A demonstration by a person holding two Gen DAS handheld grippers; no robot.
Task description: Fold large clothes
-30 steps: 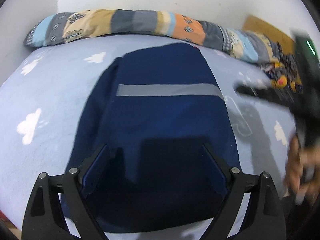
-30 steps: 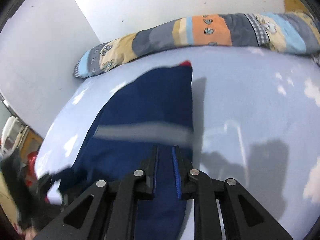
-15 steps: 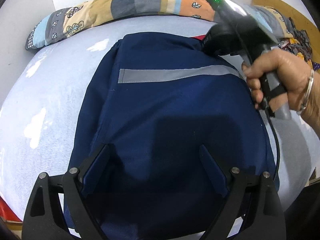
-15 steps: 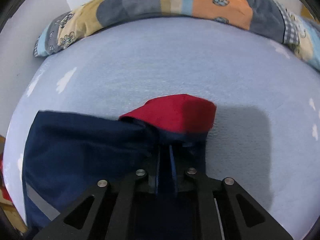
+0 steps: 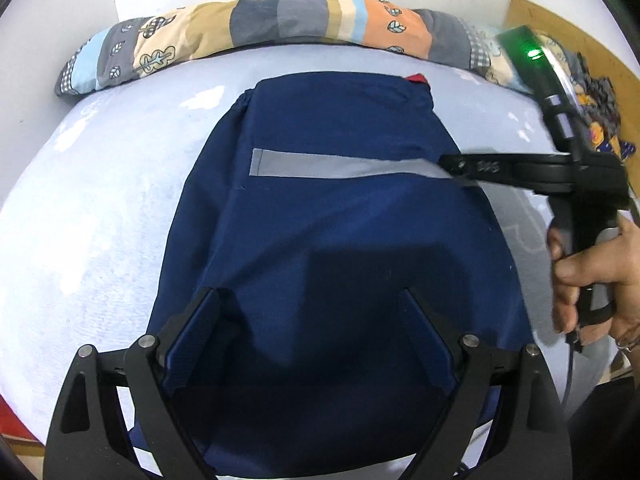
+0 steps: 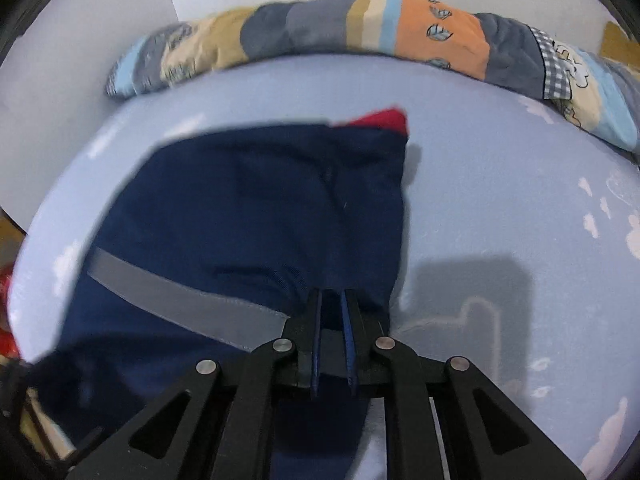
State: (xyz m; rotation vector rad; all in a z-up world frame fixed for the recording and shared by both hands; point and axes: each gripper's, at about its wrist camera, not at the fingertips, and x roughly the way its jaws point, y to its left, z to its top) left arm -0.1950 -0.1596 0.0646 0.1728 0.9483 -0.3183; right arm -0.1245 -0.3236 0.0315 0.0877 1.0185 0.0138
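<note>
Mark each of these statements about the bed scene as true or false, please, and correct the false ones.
1. The navy garment lies on a light blue sheet with white clouds. True.
2. The left gripper is shut on the garment. False: its jaws stand wide open above the cloth.
3. The right gripper has its fingers nearly together at the garment's right edge. True.
4. The stripe across the garment is yellow. False: the stripe is grey.
5. A patchwork bolster lies along the wall beyond the garment. True.
6. A green patch shows at the garment's far corner. False: the patch is red.
</note>
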